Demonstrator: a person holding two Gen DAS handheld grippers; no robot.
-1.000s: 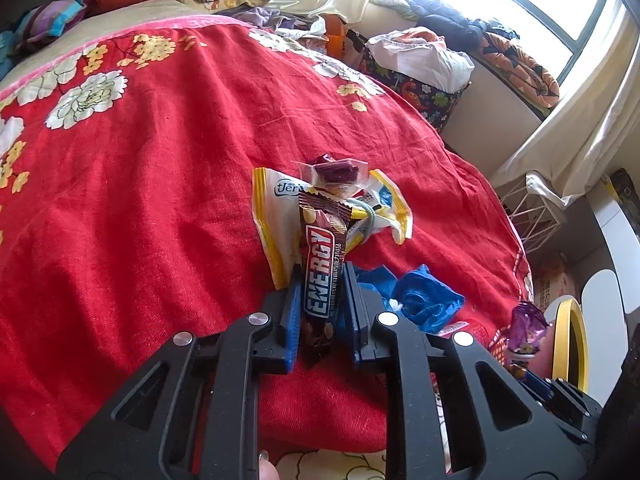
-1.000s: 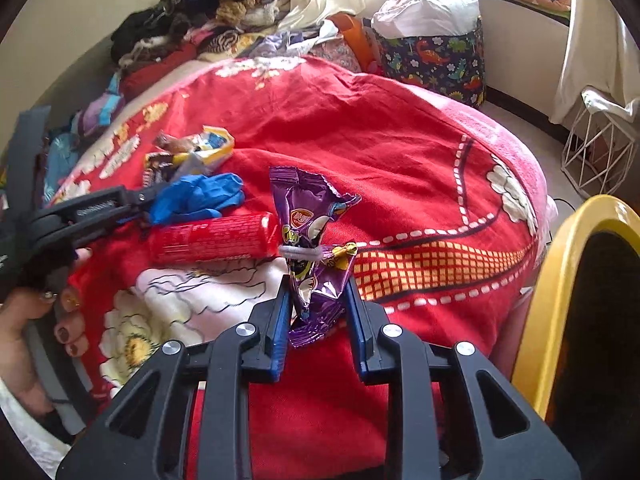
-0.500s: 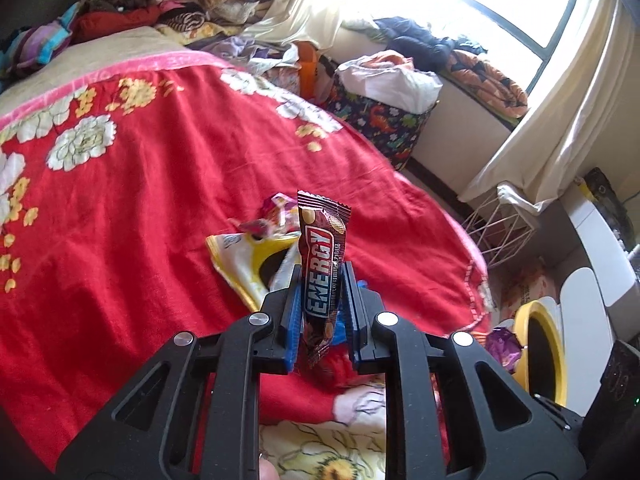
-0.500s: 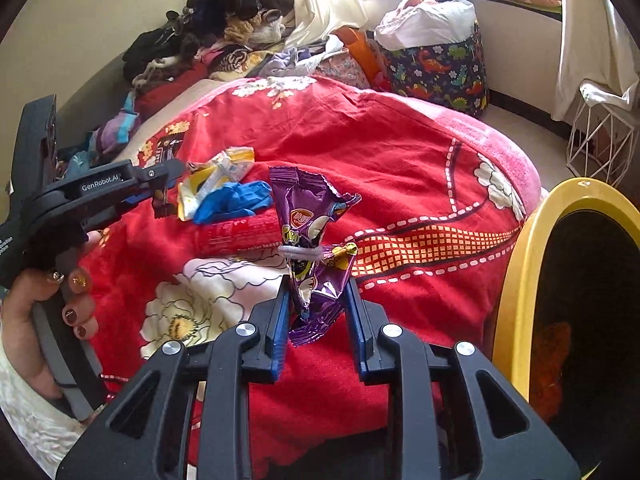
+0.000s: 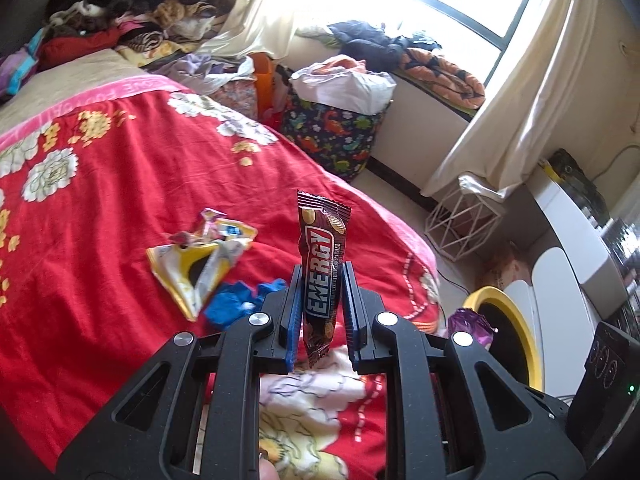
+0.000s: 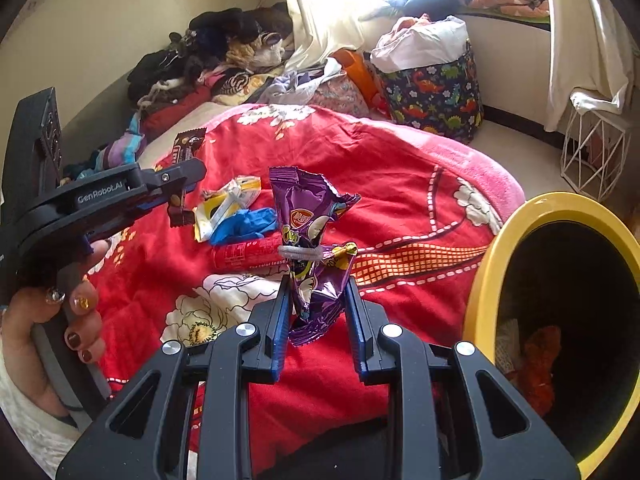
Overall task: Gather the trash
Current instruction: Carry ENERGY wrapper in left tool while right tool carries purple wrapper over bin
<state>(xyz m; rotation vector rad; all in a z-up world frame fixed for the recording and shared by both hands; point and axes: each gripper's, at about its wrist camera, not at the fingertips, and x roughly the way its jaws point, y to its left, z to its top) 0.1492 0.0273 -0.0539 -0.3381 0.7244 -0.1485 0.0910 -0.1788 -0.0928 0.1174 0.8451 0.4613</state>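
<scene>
The energy bar wrapper and purple snack bag are glossy, crinkled foil-like plastic. The bed's red blanket is soft, fuzzy, matt cloth. The bin has a smooth yellow plastic rim, and each tool is matt black plastic with shiny metal screws.

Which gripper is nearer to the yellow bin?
Right. The right gripper, shut on the purple wrapper, is just beside the yellow bin. The left gripper, holding the energy bar, is farther back over the bed.

Brown ENERGY bar wrapper upright between left fingers; crumpled purple wrapper, rubber-banded, between right fingers.
</scene>
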